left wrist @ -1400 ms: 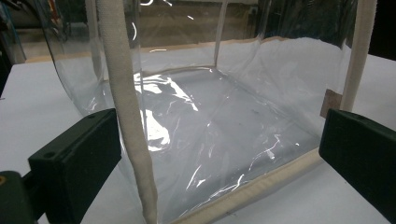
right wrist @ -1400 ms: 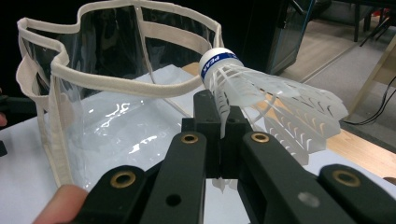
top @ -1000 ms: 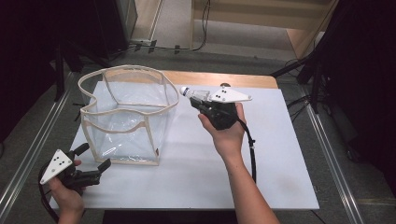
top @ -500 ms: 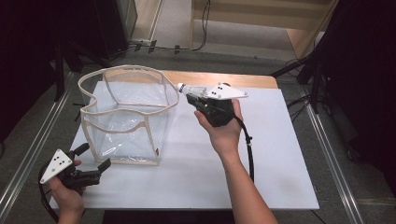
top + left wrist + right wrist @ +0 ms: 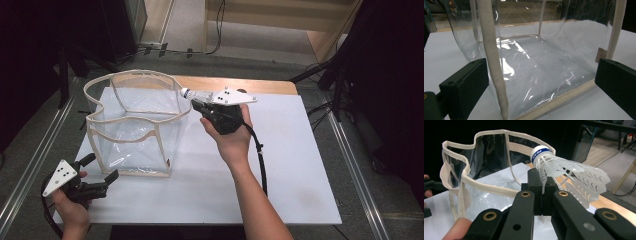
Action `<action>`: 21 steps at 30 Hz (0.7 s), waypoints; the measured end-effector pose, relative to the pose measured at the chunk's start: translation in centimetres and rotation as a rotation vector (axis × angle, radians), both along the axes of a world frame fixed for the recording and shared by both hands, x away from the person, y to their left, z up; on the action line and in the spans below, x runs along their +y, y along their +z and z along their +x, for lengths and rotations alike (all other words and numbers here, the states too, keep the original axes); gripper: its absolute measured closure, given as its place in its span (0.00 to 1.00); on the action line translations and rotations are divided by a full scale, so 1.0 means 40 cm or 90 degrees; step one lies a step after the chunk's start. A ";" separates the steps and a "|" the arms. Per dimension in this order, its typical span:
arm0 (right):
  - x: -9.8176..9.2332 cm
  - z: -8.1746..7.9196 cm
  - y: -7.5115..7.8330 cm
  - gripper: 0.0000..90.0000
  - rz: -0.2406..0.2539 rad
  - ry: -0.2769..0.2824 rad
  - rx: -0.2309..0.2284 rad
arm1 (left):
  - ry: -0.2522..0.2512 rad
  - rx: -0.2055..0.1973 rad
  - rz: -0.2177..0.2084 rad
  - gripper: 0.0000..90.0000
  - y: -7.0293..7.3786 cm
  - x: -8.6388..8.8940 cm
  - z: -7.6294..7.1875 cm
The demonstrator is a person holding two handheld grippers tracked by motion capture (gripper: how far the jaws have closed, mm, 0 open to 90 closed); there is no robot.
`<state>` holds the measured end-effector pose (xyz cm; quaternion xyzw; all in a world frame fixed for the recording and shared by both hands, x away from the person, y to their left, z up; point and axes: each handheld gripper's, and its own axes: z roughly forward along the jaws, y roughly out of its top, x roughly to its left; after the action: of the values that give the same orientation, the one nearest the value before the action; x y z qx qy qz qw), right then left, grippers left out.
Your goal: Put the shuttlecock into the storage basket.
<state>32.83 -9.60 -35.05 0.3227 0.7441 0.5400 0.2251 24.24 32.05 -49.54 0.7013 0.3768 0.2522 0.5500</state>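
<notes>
A clear plastic bag (image 5: 135, 125) with cream fabric trim stands open on the white table (image 5: 300, 165), left of centre. My right gripper (image 5: 196, 102) is shut on a white plastic shuttlecock (image 5: 564, 173), whose blue-banded cork (image 5: 184, 92) reaches the bag's right rim. The shuttlecock's skirt is pinched between the jaws in the right gripper view, just above the bag's rim (image 5: 491, 186). My left gripper (image 5: 102, 170) stands open at the table's front left, just short of the bag's near corner. Its wide-apart jaws frame the bag's wall (image 5: 536, 75) and a trim strip (image 5: 495, 72).
The white board lies on a wooden tabletop (image 5: 250, 85) whose far edge shows behind it. Metal rails (image 5: 360, 165) run along both sides. A black cable (image 5: 261, 160) trails from the right gripper along the forearm. Dark stands (image 5: 345, 65) are beyond the table.
The right gripper has carried the shuttlecock leftward, from right of the bag to its right rim. The left gripper has stayed put.
</notes>
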 end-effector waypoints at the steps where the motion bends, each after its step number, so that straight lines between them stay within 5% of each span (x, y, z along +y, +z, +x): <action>1: 0.002 0.002 0.000 0.98 0.000 0.001 -0.001 | 0.000 0.000 0.000 0.00 0.000 0.000 0.000; 21: 0.057 0.024 0.018 0.98 -0.001 0.023 -0.010 | 0.000 0.000 0.002 0.00 0.000 0.000 -0.001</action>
<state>33.80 -7.31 -34.34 0.3050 0.7484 0.5458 0.2213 24.21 32.03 -49.53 0.7021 0.3768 0.2525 0.5490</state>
